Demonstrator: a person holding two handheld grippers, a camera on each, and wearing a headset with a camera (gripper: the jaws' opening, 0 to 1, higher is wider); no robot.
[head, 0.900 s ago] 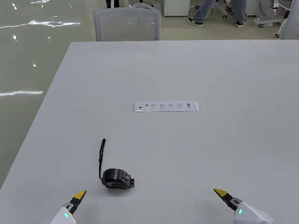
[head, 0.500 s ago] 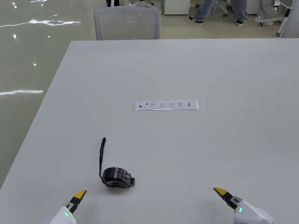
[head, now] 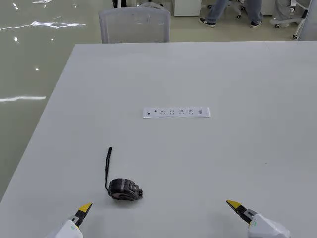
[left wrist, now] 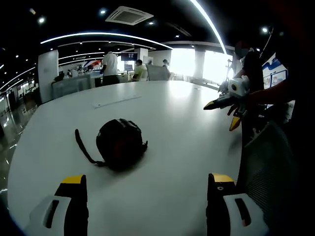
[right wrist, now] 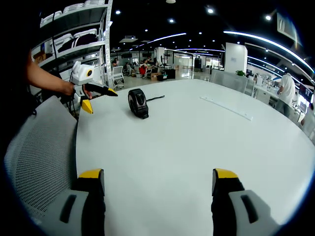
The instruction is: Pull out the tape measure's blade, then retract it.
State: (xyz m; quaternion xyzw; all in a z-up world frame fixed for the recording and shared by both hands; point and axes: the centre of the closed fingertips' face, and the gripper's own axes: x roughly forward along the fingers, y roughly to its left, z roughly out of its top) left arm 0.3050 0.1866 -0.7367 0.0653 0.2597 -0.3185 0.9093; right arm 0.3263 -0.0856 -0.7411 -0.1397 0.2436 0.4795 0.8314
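Observation:
A black tape measure with a black wrist strap lies on the white table, blade fully inside. It sits close ahead of my left gripper as the tape measure, and far left as the tape measure in the right gripper view. My left gripper hovers just below and left of it, jaws wide apart and empty. My right gripper hangs at the table's near right, also open with nothing between its jaws.
A white power strip is set flat in the table's middle. A grey mesh chair stands at the far edge, with people's legs beyond it. The table's left edge drops to a glossy floor.

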